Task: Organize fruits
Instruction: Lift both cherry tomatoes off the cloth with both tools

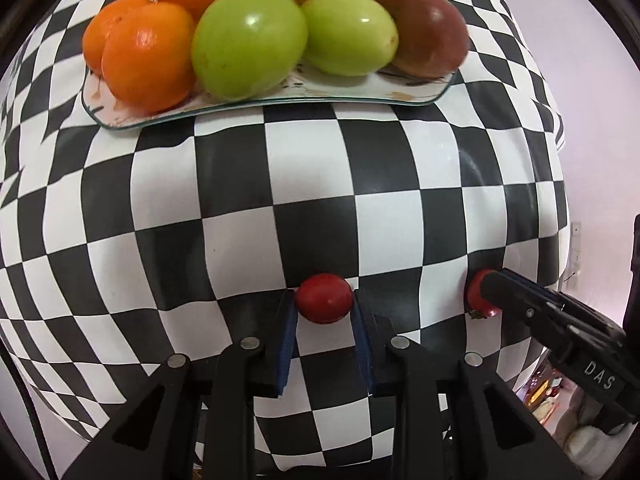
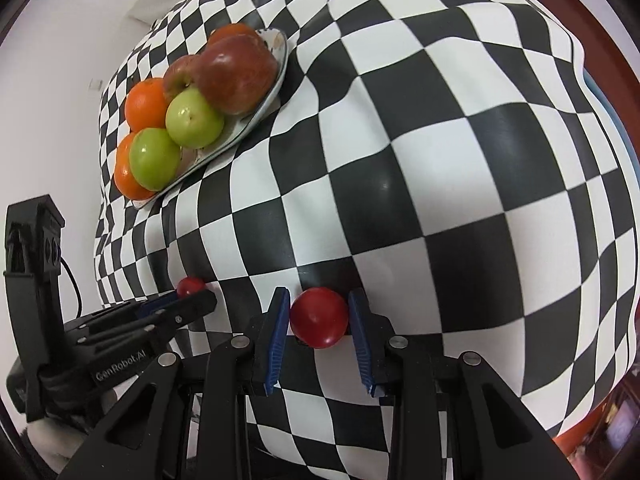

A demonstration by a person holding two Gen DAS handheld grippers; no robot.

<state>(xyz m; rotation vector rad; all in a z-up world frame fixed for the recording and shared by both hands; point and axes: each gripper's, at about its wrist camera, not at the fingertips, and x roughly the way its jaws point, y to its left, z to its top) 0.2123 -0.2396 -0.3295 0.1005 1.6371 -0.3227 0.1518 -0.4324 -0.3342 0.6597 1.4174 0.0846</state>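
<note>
- Left gripper [image 1: 324, 312] closed on a small red tomato [image 1: 324, 298], blue pads touching both its sides at 6 o'clock of the left wrist view; underside of the tomato and its contact with the cloth hard to make out.
- Right gripper [image 2: 319, 316] set around a second small red tomato [image 2: 319, 317] at 6 o'clock of the right wrist view; left pad against the fruit, right pad just beside it with a sliver of gap, so grip cannot be told for certain.
- Seen from the left wrist view at 4 o'clock: right gripper [image 1: 486, 292] covering most of that second tomato [image 1: 478, 300], only a red edge and a bit of stem showing.
- Seen from the right wrist view at 8 o'clock: left gripper [image 2: 196, 300] hiding the lower half of the first tomato [image 2: 190, 286].
- Both tomatoes near the front edge of the checkered tablecloth [image 1: 320, 184], well apart from the plate [image 1: 280, 100].
- Plate at 12 o'clock in the left view, at 10 o'clock [image 2: 264, 108] in the right view, heaped with oranges [image 1: 148, 56], green apples [image 1: 248, 40] and red apples [image 1: 428, 32].
- Topmost orange and rear apples cut off by the frame edge in the left view; plate pattern mostly covered by fruit.
- Rear orange in the right view [image 2: 232, 32] nearly hidden behind a red apple [image 2: 236, 72].
- Room at the lower right corners blurred, not legible.
</note>
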